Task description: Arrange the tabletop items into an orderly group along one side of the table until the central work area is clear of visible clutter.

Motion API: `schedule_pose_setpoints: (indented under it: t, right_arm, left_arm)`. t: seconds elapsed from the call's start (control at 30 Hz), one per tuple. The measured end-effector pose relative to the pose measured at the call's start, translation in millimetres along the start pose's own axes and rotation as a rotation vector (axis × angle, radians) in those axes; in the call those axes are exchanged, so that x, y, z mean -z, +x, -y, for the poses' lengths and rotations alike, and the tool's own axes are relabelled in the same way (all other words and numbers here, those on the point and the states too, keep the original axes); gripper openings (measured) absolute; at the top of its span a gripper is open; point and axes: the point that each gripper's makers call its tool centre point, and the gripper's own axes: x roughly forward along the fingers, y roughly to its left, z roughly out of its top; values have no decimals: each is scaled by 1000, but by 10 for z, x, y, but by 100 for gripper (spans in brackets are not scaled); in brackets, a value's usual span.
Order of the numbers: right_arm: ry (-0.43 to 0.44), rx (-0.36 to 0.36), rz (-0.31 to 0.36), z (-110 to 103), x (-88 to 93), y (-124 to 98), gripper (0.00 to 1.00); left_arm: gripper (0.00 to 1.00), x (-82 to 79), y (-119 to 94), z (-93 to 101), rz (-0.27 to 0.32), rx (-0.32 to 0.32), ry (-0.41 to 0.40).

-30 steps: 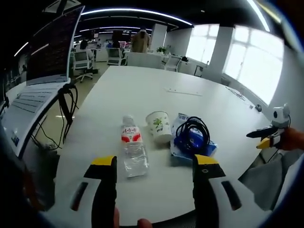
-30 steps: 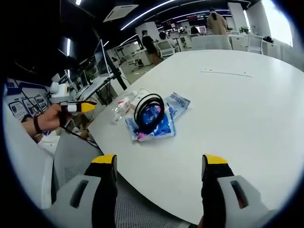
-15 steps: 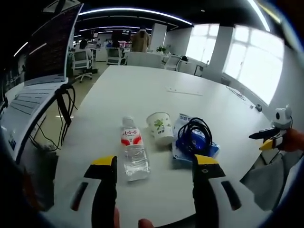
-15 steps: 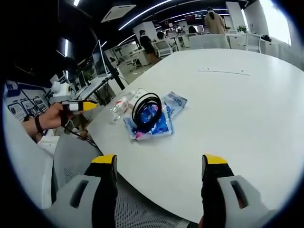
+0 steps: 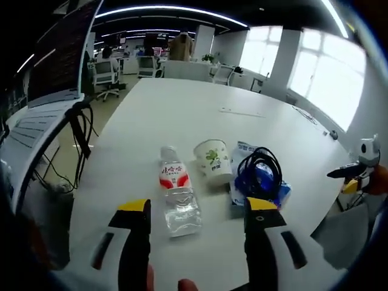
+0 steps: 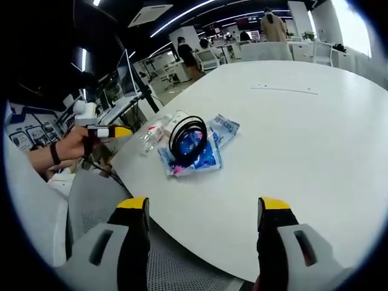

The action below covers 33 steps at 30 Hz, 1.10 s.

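Both grippers hang wide open and empty above the white desk (image 5: 182, 115). Ahead of the left gripper (image 5: 197, 209) lie a water bottle (image 5: 176, 193), paper cup (image 5: 213, 161) and black cable (image 5: 259, 170) coiled on a blue packet (image 5: 270, 189); the right gripper (image 6: 203, 209) faces the same cluster.

Both tongs (image 5: 197, 209) (image 6: 203, 206) agape, empty

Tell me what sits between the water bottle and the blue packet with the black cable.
In the left gripper view, a paper cup lying on its side sits between the water bottle and the blue packet under the coiled black cable.
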Motion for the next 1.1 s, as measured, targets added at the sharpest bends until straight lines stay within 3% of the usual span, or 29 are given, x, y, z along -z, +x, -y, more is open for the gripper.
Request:
schedule_pose_setpoints:
  t: [0.57, 0.83, 1.1]
  right_arm:
    - [24, 19, -17, 11, 79, 12, 72]
    - [31, 27, -22, 34, 82, 17, 72]
    - [40, 30, -26, 52, 82, 33, 72]
  left_arm:
    - [61, -114, 414, -206, -34, -19, -7]
    - [61, -132, 633, -304, -81, -34, -5]
    - [60, -101, 766, -255, -147, -42, -5]
